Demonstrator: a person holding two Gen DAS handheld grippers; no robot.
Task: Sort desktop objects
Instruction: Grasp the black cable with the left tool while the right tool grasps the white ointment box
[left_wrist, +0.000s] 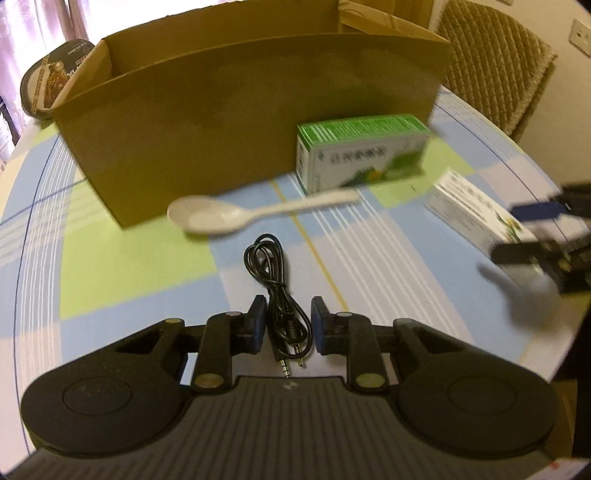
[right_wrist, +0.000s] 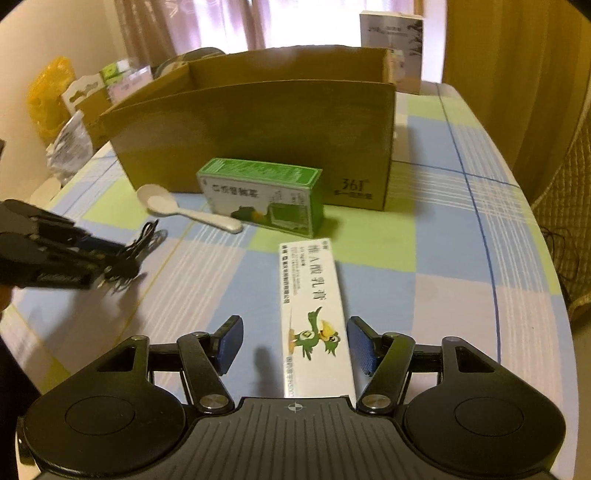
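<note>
Cable (left_wrist: 277, 291), black and coiled, lies between the parted fingers of the left gripper (left_wrist: 288, 325). Right gripper (right_wrist: 293, 343) spreads wide around a white ointment box (right_wrist: 314, 317), mid-table before the cardboard box (right_wrist: 255, 122).

We see our left tool (left_wrist: 288, 325) low over the checked counter (left_wrist: 110, 277), its blue pads spread to either side of a coiled black audio cable (left_wrist: 275, 288). Beyond it a white spoon (left_wrist: 236, 214) lies before an open cardboard box (left_wrist: 240, 110), a green carton (left_wrist: 362, 151) beside it. At far right our right tool (left_wrist: 539, 229) straddles a white carton (left_wrist: 469, 210)
</note>
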